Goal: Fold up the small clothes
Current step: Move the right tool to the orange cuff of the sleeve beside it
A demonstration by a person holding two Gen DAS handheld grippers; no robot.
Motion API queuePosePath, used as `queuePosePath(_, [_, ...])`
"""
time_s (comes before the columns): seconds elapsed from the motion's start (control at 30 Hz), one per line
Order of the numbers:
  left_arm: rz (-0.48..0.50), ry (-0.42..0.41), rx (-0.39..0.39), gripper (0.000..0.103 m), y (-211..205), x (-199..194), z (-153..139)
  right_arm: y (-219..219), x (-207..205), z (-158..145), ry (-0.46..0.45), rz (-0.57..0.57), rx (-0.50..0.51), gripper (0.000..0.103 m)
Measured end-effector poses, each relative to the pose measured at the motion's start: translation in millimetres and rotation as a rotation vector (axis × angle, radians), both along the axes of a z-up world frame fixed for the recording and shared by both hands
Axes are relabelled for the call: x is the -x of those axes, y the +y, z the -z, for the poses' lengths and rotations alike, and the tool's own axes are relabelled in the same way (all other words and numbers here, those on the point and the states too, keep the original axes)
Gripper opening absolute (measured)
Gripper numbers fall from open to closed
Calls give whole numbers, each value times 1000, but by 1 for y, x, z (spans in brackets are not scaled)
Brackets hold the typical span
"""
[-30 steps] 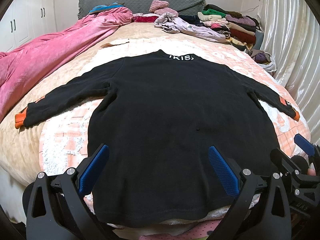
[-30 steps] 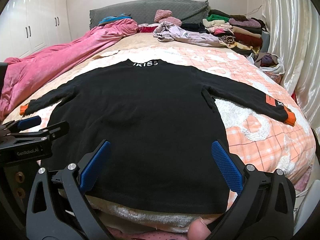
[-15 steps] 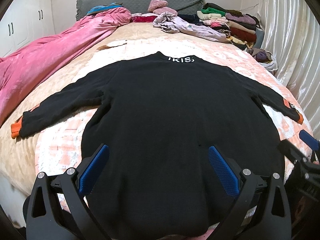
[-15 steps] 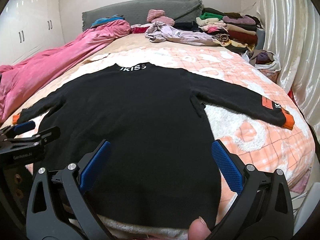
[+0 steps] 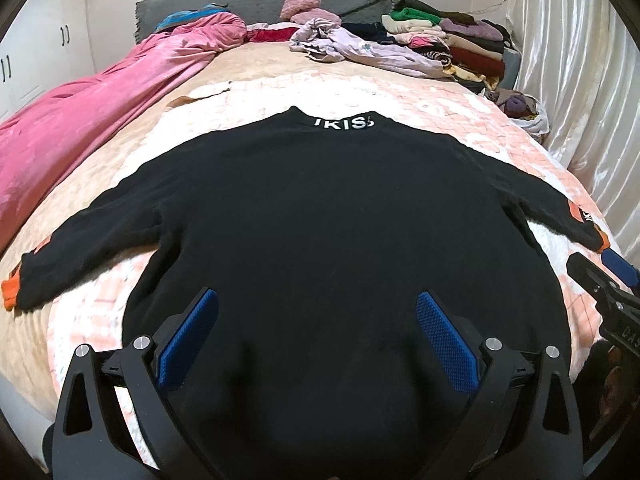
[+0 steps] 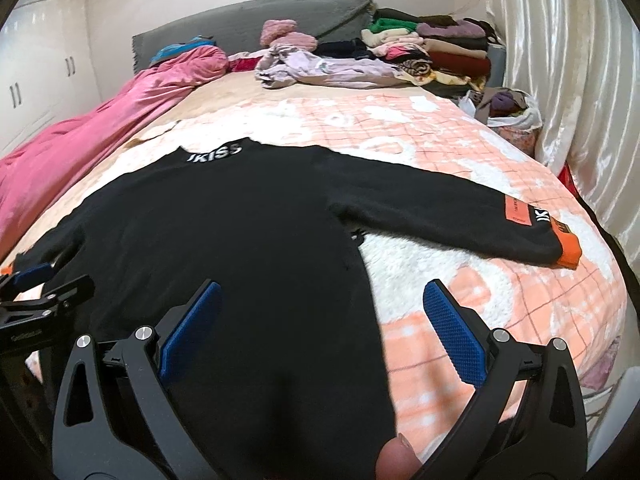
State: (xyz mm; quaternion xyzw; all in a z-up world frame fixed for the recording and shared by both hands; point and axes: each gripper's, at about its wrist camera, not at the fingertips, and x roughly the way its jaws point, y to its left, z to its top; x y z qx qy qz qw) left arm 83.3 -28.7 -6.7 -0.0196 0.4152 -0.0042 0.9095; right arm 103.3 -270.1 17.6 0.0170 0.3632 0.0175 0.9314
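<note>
A black long-sleeved sweater (image 5: 328, 216) lies flat on the bed, collar with white lettering away from me, both sleeves spread out; it also shows in the right wrist view (image 6: 224, 232). Its cuffs are orange: the left one (image 5: 9, 289) and the right one (image 6: 568, 246). My left gripper (image 5: 318, 332) is open and empty, over the lower middle of the sweater. My right gripper (image 6: 320, 328) is open and empty, over the sweater's lower right edge. Each gripper shows at the edge of the other's view: the right one (image 5: 608, 280) and the left one (image 6: 40, 284).
A pink quilt (image 5: 100, 108) lies along the bed's left side. A lilac garment (image 5: 360, 46) and a pile of folded clothes (image 5: 452, 44) sit at the head. A bag of clothes (image 6: 508, 116) and a white curtain (image 6: 580, 60) stand at the right.
Both grippers have moved forward and lower over the sweater, so it fills more of each view. The right gripper has shifted right toward the sweater's right side. Both stay open.
</note>
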Motion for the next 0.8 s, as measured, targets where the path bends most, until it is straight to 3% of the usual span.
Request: queuePosePath(0.8, [134,6,23,99,-44,-86,0,-94,-78,5,9,264,-28,95])
